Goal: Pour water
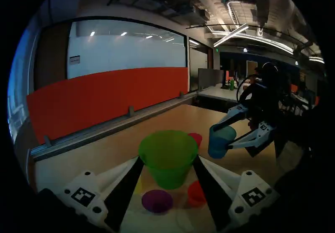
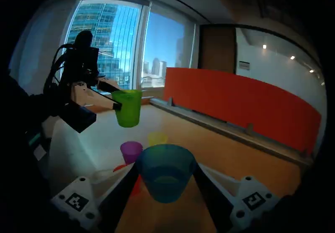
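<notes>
Office interior: a long orange partition panel [image 1: 109, 94] is running along the far edge of the light wooden tabletop [image 1: 184, 115]. Tall glass windows [image 2: 113, 48] are admitting daylight. Linear ceiling lamps [image 1: 230, 35] are glowing beneath exposed ducts [image 1: 234, 0], above distant white desks [image 1: 215, 92].

Left gripper view is dim; ceiling light strips [image 1: 247, 34] glow at two o'clock. Right gripper view is backlit by bright windows [image 2: 113, 44] at eleven o'clock, glare whitening the surface [image 2: 90, 143]. Straight lines bow at both rims.
</notes>
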Demonstrator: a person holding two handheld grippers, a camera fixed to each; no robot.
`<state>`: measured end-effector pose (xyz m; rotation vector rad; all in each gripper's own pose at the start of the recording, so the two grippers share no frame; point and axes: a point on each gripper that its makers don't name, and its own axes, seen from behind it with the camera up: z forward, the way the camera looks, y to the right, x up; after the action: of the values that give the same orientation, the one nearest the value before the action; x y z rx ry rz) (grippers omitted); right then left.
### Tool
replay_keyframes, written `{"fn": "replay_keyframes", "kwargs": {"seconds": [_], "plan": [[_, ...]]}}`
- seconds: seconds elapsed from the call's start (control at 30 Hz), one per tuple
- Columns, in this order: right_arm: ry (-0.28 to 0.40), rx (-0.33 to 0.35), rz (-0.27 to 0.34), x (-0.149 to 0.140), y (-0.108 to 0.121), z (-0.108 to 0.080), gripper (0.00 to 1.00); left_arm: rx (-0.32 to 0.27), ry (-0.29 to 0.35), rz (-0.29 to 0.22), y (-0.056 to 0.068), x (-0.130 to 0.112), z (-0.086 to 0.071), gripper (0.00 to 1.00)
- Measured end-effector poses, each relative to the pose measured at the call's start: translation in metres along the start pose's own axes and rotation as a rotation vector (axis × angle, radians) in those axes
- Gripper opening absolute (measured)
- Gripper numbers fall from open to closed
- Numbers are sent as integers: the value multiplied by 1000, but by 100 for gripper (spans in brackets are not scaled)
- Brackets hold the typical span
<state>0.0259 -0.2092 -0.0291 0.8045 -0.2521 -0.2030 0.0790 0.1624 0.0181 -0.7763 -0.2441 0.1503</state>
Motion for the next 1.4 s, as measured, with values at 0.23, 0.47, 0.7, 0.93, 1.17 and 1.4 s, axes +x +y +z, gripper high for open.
{"fn": "replay_keyframes", "kwargs": {"seconds": [0.23,0.47,0.7,0.93,1.17,1.4], "plan": [[19,10,-1,8,-5,0,92,16,72,19,2,10,-9,85],[41,21,1,16,-7,2,93,-3,125,-4,8,17,-18,85],[66,27,3,24,-8,3,93,-1,133,-16,8,10,-24,85],[87,38,1,32,-10,4,93,-3,132,-12,11,2,-26,85],[107,51,-10,40,-15,6,92,-14,146,-9,17,-3,-28,85],[138,57,-14,57,-17,8,93,-15,162,-9,21,-4,-29,85]]}}
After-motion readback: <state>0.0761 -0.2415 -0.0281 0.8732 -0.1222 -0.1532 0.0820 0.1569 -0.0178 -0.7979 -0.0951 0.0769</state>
